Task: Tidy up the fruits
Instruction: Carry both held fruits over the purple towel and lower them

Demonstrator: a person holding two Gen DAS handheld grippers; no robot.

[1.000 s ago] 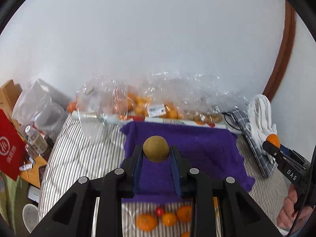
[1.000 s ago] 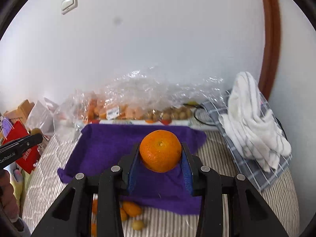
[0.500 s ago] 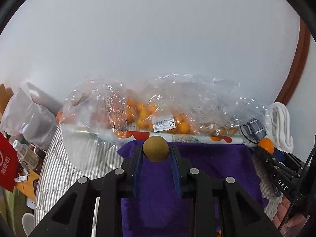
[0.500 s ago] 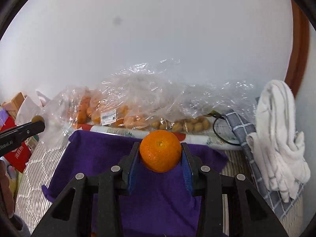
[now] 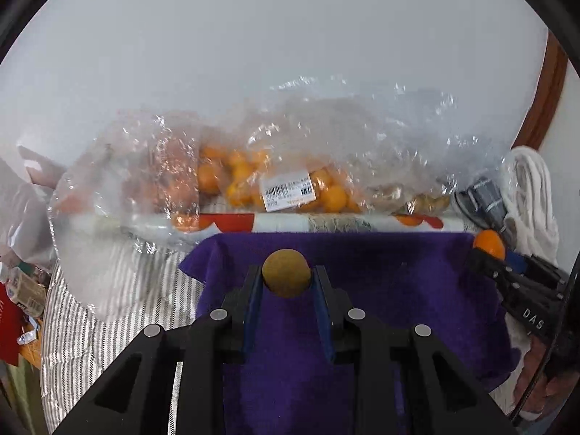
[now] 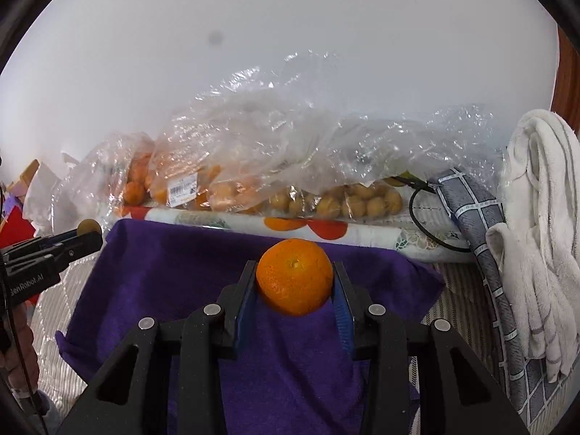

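Note:
My left gripper (image 5: pixel 286 277) is shut on a small round brown fruit (image 5: pixel 286 272) and holds it above the purple cloth (image 5: pixel 380 290). My right gripper (image 6: pixel 294 282) is shut on an orange (image 6: pixel 294 276) above the same purple cloth (image 6: pixel 174 275). The right gripper with the orange also shows at the right of the left wrist view (image 5: pixel 489 244). The left gripper with the brown fruit shows at the left of the right wrist view (image 6: pixel 88 228). Clear plastic bags (image 5: pixel 253 177) of oranges and brown fruits (image 6: pixel 355 201) lie against the wall behind the cloth.
A rolled patterned sheet (image 6: pixel 290 226) lies between the bags and the cloth. A white towel (image 6: pixel 540 217) and a grey checked cloth (image 6: pixel 482 224) sit at the right. A black cable (image 6: pixel 424 214) lies by the brown fruits. Red packaging and small items (image 5: pixel 14 301) crowd the left edge.
Both grippers have moved forward toward the bags at the wall, each still holding its fruit. The loose fruits at the cloth's near edge have dropped out of view.

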